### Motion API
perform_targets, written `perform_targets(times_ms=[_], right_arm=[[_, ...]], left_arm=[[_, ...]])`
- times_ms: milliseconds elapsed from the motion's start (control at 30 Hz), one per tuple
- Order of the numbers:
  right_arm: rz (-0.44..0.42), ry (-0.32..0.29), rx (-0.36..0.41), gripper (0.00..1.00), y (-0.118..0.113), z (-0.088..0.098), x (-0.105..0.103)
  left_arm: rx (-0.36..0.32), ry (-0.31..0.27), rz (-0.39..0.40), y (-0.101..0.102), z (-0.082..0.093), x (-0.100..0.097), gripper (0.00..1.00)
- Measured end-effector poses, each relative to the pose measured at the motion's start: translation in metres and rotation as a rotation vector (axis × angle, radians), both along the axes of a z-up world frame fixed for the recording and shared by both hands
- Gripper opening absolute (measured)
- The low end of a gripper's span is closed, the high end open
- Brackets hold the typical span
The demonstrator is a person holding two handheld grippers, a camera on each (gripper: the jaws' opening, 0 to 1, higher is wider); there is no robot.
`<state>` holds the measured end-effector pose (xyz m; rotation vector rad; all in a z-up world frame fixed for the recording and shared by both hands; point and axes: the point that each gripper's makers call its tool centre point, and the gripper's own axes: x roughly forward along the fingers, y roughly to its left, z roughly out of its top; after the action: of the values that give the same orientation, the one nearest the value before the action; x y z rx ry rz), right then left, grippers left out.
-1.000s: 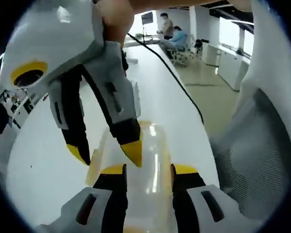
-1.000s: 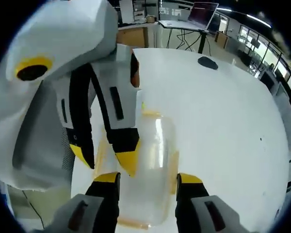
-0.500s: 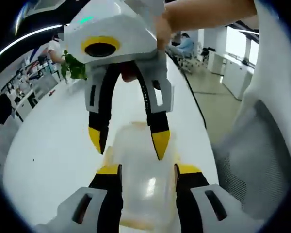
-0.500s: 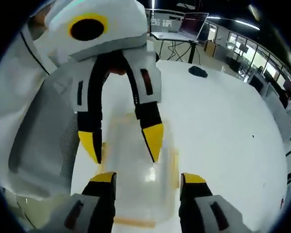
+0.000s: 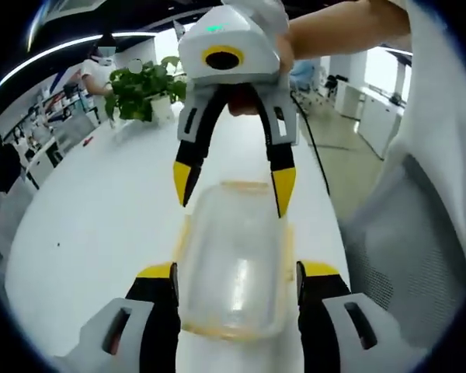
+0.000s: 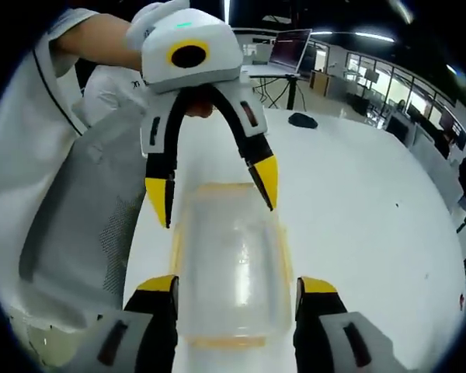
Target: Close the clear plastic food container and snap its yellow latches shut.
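The clear container (image 5: 234,264) lies on the white table (image 5: 93,233), near its right edge. Its lid is on. The left gripper (image 5: 237,273) and right gripper (image 6: 237,286), both released, straddle opposite ends.

L claw (image 5: 234,273) & R claw (image 6: 236,286) both spread wide, facing.

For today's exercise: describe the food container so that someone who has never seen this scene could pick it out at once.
Start with the long white table. Near its edge, beside a grey mesh chair, two yellow-tipped grippers face each other: the left gripper and the right gripper. The container lies between them, the one clear, rounded box with yellow trim.
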<state>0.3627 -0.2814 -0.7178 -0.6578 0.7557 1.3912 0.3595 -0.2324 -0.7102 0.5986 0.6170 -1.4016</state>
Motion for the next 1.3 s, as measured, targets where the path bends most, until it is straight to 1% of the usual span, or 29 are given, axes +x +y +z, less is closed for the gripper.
perform_targets(times_ms=[100, 233, 300, 400, 433, 500, 533, 567, 633, 733, 800, 900, 933, 967, 1033, 1067, 1167, 1300], right_arm=[[-0.010, 0.012, -0.002, 0.65, -0.002, -0.001, -0.003], [0.000, 0.022, -0.017, 0.69, -0.006, -0.006, -0.009], [0.011, 0.016, -0.024, 0.71, -0.007, -0.009, -0.010], [0.020, 0.023, -0.052, 0.74, -0.009, -0.016, -0.012], [0.023, 0.023, -0.058, 0.75, -0.009, -0.017, -0.012], [0.021, 0.030, -0.066, 0.77, -0.009, -0.018, -0.013], [0.018, 0.032, -0.070, 0.79, -0.009, -0.020, -0.013], [0.018, 0.030, -0.073, 0.80, -0.009, -0.021, -0.012], [0.026, 0.020, -0.080, 0.80, -0.009, -0.023, -0.012], [0.033, 0.023, -0.103, 0.81, -0.011, -0.029, -0.012], [0.031, 0.024, -0.109, 0.81, -0.012, -0.031, -0.011], [0.023, 0.018, -0.112, 0.81, -0.011, -0.032, -0.008], [0.020, 0.018, -0.115, 0.80, -0.011, -0.034, -0.008], [0.021, 0.018, -0.117, 0.79, -0.011, -0.035, -0.008], [0.031, -0.010, -0.126, 0.78, -0.011, -0.036, -0.005], [0.026, 0.002, -0.120, 0.77, -0.011, -0.036, -0.006], [0.028, 0.000, -0.103, 0.76, -0.010, -0.035, -0.006], [0.028, 0.000, -0.107, 0.76, -0.010, -0.036, -0.006]], left_arm=[[0.036, 0.010, 0.000, 0.010, -0.005, 0.002, 0.65], [0.083, 0.015, -0.016, 0.018, -0.011, 0.002, 0.70], [0.097, -0.001, -0.030, 0.020, -0.013, 0.003, 0.71], [0.123, 0.004, -0.053, 0.021, -0.017, 0.002, 0.74], [0.130, -0.003, -0.056, 0.021, -0.019, 0.003, 0.76], [0.149, -0.003, -0.063, 0.022, -0.025, 0.004, 0.75], [0.181, -0.057, -0.087, 0.026, -0.028, 0.010, 0.73], [0.195, -0.066, -0.092, 0.028, -0.031, 0.012, 0.73], [0.182, -0.009, -0.075, 0.025, -0.034, 0.007, 0.76], [0.185, -0.022, -0.088, 0.021, -0.035, 0.008, 0.78], [0.178, -0.008, -0.089, 0.018, -0.035, 0.008, 0.78], [0.184, -0.010, -0.096, 0.017, -0.039, 0.009, 0.77], [0.192, 0.000, -0.092, 0.017, -0.041, 0.009, 0.77], [0.195, -0.006, -0.092, 0.017, -0.042, 0.009, 0.77], [0.199, -0.004, -0.093, 0.018, -0.042, 0.009, 0.77], [0.200, -0.005, -0.093, 0.018, -0.042, 0.009, 0.77], [0.200, -0.006, -0.095, 0.019, -0.042, 0.009, 0.77], [0.202, -0.008, -0.096, 0.019, -0.042, 0.009, 0.76]])
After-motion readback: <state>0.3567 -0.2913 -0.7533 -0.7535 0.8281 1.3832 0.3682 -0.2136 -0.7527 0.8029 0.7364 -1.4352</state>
